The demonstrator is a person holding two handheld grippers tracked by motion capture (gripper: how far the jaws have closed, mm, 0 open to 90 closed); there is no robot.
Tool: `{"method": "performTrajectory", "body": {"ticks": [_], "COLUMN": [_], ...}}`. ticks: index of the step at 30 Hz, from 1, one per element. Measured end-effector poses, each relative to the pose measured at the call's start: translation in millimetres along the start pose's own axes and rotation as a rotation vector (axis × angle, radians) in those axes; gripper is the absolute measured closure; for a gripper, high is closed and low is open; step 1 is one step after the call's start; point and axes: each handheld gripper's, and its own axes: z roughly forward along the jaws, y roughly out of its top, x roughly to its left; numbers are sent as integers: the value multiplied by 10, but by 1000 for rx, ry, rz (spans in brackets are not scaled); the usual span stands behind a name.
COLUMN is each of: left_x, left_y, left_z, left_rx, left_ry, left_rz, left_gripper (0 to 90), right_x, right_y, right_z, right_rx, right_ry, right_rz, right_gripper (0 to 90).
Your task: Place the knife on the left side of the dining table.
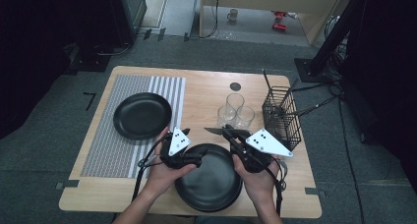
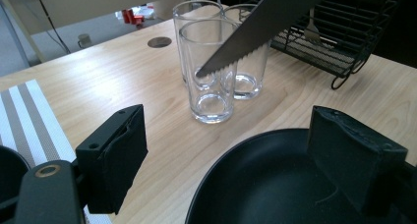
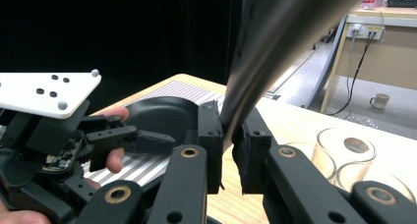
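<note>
A serrated knife (image 1: 213, 131) is clamped in my right gripper (image 1: 229, 134), its blade pointing left above the table. In the right gripper view the blade (image 3: 275, 52) rises from between the jaws of that gripper (image 3: 228, 145). My left gripper (image 1: 196, 160) is open at the left rim of the near black plate (image 1: 209, 184). In the left gripper view its jaws (image 2: 236, 155) straddle that plate's rim (image 2: 231, 170), one pad over the dish and one over the wood. The knife blade (image 2: 255, 27) crosses in front of three clear glasses (image 2: 211, 71).
A second black plate (image 1: 142, 116) lies on the striped placemat (image 1: 113, 150) at the left. The glasses (image 1: 235, 113) stand mid-table beside a black wire basket (image 1: 281, 117) with cutlery in it. A round grommet (image 1: 235, 86) sits near the far edge.
</note>
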Motion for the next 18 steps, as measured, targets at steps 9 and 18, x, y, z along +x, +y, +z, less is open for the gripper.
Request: {"method": "performTrajectory", "body": {"ticks": [9, 18], "left_x": [-43, -136], "left_y": [39, 44], "left_z": [54, 137], "left_rx": [-32, -53], "left_ry": [19, 120], "left_rz": [33, 98], "left_gripper": [159, 245], "right_x": [46, 109], "right_y": [-36, -77], "right_z": [29, 90], "right_rx": [9, 26], "right_ry": [21, 47], "right_rz": [3, 13], "right_gripper": [835, 834]}}
